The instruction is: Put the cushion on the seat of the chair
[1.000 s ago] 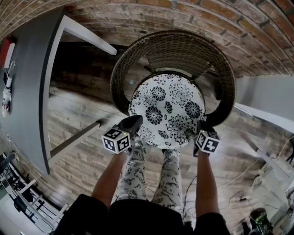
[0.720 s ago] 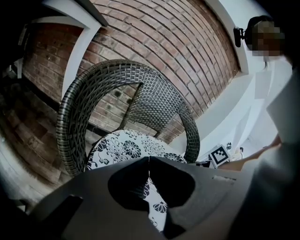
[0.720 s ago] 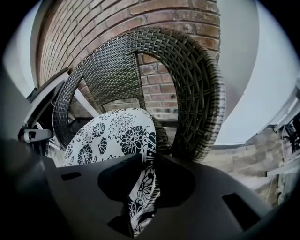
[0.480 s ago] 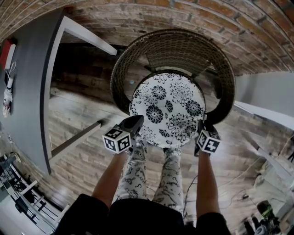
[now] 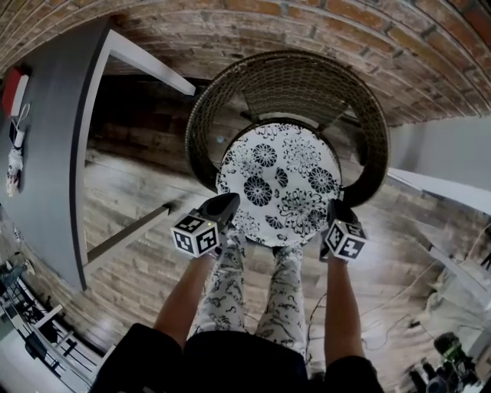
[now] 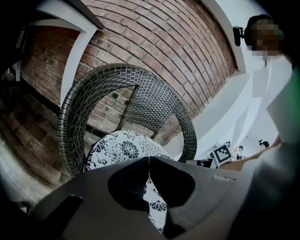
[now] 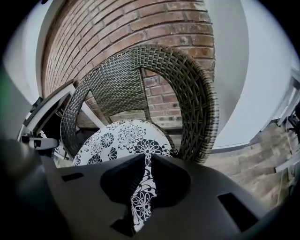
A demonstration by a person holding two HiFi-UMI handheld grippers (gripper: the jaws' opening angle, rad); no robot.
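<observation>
Cushion [image 5: 280, 184], round and white with black flowers, lies over the seat inside the curved wicker back of the chair [image 5: 288, 73]. Its near edge is pinched in two places. The left tool [image 6: 148, 161] has its jaws pressed together on the fabric at the near left, and the right tool [image 7: 145, 161] clamps a fold at the near right. Whether the cushion rests fully on the seat cannot be told. The chair stands on a wood floor [image 5: 123, 184] against a brick wall [image 5: 230, 23], with a grey bench [image 5: 46, 153] to its left. The person's legs [image 5: 222, 284], in patterned trousers, stand just before the chair.
</observation>
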